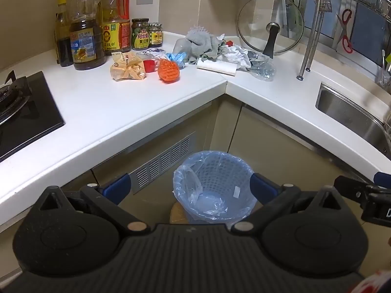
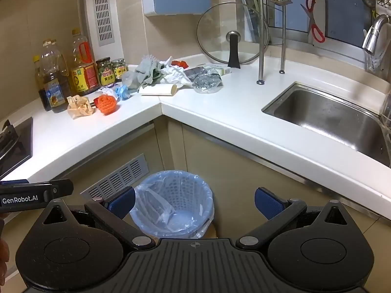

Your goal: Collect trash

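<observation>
A blue mesh bin (image 1: 213, 185) (image 2: 172, 204) lined with a clear bag stands on the floor in the counter's corner, nothing visible inside. Trash lies on the white counter behind it: a crumpled tan wrapper (image 1: 127, 68) (image 2: 79, 106), an orange ball (image 1: 168, 70) (image 2: 106, 103), a blue crumpled bag (image 1: 177, 57) (image 2: 122, 91), white crumpled paper (image 1: 235, 56) (image 2: 174, 74), a white paper roll (image 1: 217, 67) (image 2: 157, 89), a crushed clear bottle (image 1: 262, 69) (image 2: 207, 83). My left gripper (image 1: 190, 186) hovers open above the bin. My right gripper (image 2: 194, 202) is open too, holding nothing.
Oil bottles (image 1: 85, 36) (image 2: 81, 68) and jars (image 1: 140, 34) line the back wall. A grey rag (image 1: 201, 42) (image 2: 146, 72) lies among the trash. A glass lid (image 1: 271, 24) (image 2: 232, 36), a steel sink (image 2: 330, 117) and a gas hob (image 1: 22, 112) flank the corner.
</observation>
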`<action>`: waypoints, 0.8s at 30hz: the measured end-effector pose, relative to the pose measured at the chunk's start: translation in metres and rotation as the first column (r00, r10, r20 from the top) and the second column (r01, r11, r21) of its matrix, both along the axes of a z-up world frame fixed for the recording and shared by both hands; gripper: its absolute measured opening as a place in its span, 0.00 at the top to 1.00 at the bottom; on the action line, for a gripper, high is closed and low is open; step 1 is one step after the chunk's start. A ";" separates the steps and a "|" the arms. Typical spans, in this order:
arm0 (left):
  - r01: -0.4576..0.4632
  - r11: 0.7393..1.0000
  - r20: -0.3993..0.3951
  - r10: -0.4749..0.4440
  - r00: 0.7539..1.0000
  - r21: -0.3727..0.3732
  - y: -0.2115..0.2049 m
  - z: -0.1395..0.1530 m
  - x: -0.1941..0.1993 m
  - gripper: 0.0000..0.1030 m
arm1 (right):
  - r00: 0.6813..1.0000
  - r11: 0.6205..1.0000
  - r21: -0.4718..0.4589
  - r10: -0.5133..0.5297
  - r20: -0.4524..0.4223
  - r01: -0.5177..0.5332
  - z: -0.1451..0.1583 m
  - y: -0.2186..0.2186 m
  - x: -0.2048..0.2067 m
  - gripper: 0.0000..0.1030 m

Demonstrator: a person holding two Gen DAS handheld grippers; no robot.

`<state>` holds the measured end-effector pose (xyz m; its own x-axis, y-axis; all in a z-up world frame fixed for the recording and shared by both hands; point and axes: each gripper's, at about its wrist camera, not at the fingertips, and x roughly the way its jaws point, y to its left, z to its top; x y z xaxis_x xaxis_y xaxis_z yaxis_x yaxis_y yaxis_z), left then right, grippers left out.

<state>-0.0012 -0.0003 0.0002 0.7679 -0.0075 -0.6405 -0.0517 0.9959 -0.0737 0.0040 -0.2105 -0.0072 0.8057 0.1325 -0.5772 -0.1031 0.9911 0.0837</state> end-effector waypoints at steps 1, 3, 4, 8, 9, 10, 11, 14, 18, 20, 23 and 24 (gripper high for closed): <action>-0.001 1.000 0.002 0.001 1.000 0.000 0.000 0.000 -0.001 0.00 | 1.000 1.000 0.004 -0.001 -0.001 0.001 0.000 0.000 0.000 0.00; 0.000 1.000 0.001 0.000 1.000 -0.013 0.002 0.000 0.000 0.00 | 1.000 1.000 0.000 -0.002 0.000 0.002 0.000 -0.001 0.000 0.00; 0.000 1.000 -0.001 0.000 1.000 -0.020 0.005 0.002 0.001 0.00 | 1.000 1.000 -0.002 -0.002 0.002 0.002 0.000 -0.001 0.000 0.00; -0.004 1.000 0.007 0.004 1.000 -0.016 0.006 0.007 -0.004 0.00 | 1.000 1.000 -0.003 -0.002 0.005 0.002 -0.001 -0.001 -0.001 0.00; -0.005 1.000 0.007 0.005 1.000 -0.021 0.008 0.007 -0.005 0.00 | 1.000 1.000 -0.003 -0.002 0.005 0.002 -0.001 -0.001 -0.001 0.00; -0.006 1.000 0.004 0.006 1.000 -0.023 0.008 0.007 -0.004 0.00 | 1.000 1.000 -0.002 -0.001 0.005 0.001 0.000 -0.001 -0.001 0.00; -0.010 1.000 0.000 0.010 1.000 -0.018 0.003 0.003 0.001 0.00 | 1.000 1.000 -0.002 -0.001 0.006 0.001 0.000 -0.001 -0.001 0.00; -0.007 1.000 0.000 0.007 1.000 -0.021 0.002 0.005 0.001 0.00 | 1.000 1.000 -0.001 -0.001 0.007 0.001 0.000 -0.001 -0.001 0.00; -0.007 1.000 0.004 0.007 1.000 -0.018 0.001 0.005 0.001 0.00 | 1.000 1.000 -0.001 0.000 0.007 0.000 0.001 -0.001 0.000 0.00; -0.008 1.000 0.005 0.008 1.000 -0.019 0.001 0.005 0.002 0.00 | 1.000 1.000 -0.002 -0.001 0.008 0.001 0.001 -0.001 0.000 0.00; -0.009 1.000 0.007 0.009 1.000 -0.019 0.001 0.005 0.003 0.00 | 1.000 1.000 -0.002 -0.001 0.009 0.001 0.001 0.000 0.000 0.00; -0.009 1.000 0.007 0.009 1.000 -0.019 0.001 0.005 0.003 0.00 | 1.000 1.000 -0.002 -0.001 0.009 0.001 0.001 0.000 0.000 0.00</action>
<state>0.0016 0.0007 0.0054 0.7725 -0.0131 -0.6348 -0.0598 0.9938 -0.0933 0.0044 -0.2108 -0.0066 0.8112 0.1306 -0.5701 -0.1028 0.9914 0.0809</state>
